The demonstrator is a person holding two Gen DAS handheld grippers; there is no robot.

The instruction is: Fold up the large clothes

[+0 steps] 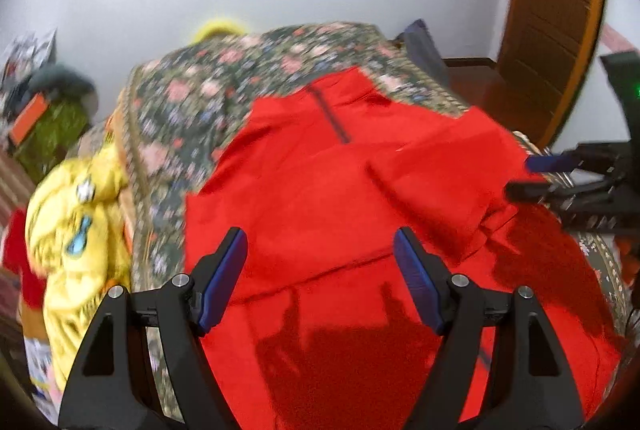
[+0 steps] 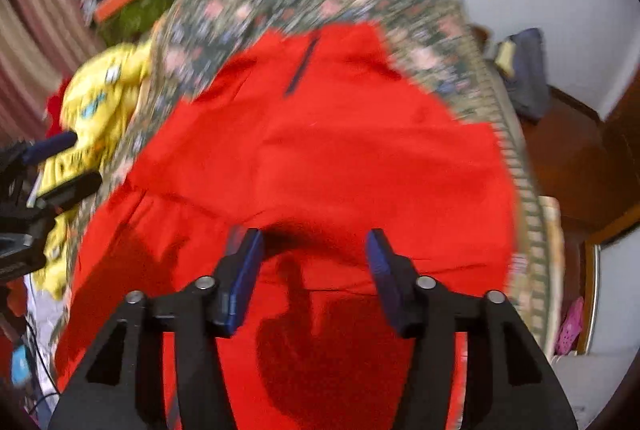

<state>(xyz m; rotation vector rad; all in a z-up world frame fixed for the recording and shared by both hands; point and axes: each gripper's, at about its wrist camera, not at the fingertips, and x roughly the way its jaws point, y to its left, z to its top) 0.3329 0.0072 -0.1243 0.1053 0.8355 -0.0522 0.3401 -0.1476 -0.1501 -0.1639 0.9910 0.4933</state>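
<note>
A large red garment [image 1: 340,197] with a short dark zip [image 1: 330,115] at its far end lies spread over a floral bedspread [image 1: 240,69]. It also fills the right wrist view [image 2: 320,149]. My left gripper [image 1: 320,242] is open and empty, above the garment's near left part. My right gripper [image 2: 314,242] is open and empty, above the near middle. In the left wrist view the right gripper [image 1: 528,175] shows at the right edge, over the garment's right side. In the right wrist view the left gripper [image 2: 70,161] shows at the left edge.
A crumpled yellow garment [image 1: 76,213] lies at the bed's left side, also in the right wrist view [image 2: 100,101]. A wooden door [image 1: 560,9] stands at the right. A dark blue item [image 2: 524,69] sits by the bed's far right corner. Clutter [image 1: 44,109] lies at the far left.
</note>
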